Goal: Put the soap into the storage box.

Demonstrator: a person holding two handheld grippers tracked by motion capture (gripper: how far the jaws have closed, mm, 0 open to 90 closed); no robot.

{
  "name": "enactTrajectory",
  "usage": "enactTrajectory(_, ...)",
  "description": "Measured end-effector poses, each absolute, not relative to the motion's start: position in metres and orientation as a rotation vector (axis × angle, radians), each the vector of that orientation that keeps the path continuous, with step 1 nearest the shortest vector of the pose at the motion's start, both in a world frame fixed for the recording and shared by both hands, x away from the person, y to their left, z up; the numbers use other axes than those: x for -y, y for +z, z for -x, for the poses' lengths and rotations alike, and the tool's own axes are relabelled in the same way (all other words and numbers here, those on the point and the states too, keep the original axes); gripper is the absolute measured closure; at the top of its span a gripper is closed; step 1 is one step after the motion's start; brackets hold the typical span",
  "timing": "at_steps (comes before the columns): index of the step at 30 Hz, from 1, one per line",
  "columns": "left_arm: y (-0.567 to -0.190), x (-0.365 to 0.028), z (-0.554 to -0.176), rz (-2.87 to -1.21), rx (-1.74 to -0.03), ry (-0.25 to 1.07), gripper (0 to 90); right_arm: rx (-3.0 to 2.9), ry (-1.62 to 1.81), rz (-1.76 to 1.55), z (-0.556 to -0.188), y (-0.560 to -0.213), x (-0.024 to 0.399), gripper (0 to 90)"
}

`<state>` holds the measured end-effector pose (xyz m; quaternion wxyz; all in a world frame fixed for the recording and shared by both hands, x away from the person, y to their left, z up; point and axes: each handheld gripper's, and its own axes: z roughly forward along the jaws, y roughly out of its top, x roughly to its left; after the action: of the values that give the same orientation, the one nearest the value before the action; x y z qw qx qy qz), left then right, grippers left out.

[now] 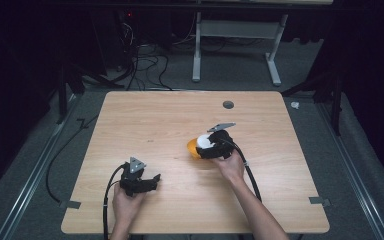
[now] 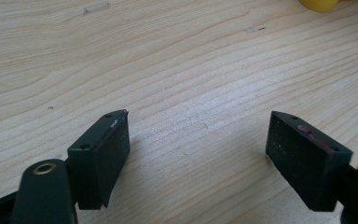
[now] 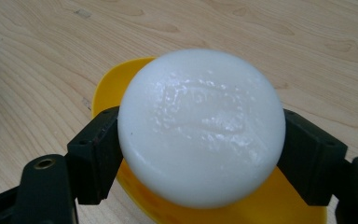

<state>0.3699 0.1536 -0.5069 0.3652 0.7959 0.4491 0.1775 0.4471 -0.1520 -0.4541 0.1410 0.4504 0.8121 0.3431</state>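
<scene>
Soap bar [image 3: 200, 126], white, rounded and oval, sits squarely between the jaws of the right gripper [image 3: 200, 144]; its glossy top face carries a faint embossed panel, and its edges are smooth and softly domed. Both black pads meet its sides, one at each end of the oval, so the jaws are grasping the bar. Directly beneath the bar and the jaws lies a yellow soap dish [image 3: 116, 84], its rim curving out beyond the bar on the far side and its floor showing below the near edge of the bar; whether the bar rests on the dish or hangs just above it cannot be told.

From the high view the soap bar [image 1: 205, 141] shows as a white patch at the tip of the right gripper [image 1: 211, 146], with the dish [image 1: 193, 147] as an orange-yellow crescent just ahead of the jaws.

The left gripper [image 2: 198, 154] has its jaws released and spread wide, with bare wood between them; a yellow edge of the dish [image 2: 318, 4] lies far ahead of them. In the high view that gripper [image 1: 152, 181] lies low near the near edge of the table.

The table [image 1: 155, 120] is pale wood-grain laminate with a small dark round cap [image 1: 228, 104] near its far edge. Grey carpet [image 1: 230, 70] surrounds it, with tangled black cables [image 1: 145, 65] and a white table frame [image 1: 235, 45] beyond, and the room behind is dark.
</scene>
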Motion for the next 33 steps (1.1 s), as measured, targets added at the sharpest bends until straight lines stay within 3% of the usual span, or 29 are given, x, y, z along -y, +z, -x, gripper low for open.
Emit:
enactTrajectory(9,-0.507,-0.153,-0.370,-2.048,-1.156,0.459,22.2,-2.313,1.062,-1.278,-0.443,-0.445,0.157,19.6)
enactTrajectory(33,-0.507,-0.152,-0.370,-2.058,-1.153,0.470,22.2,-2.160,1.194,-1.229,-0.420,-0.396,0.198,23.2)
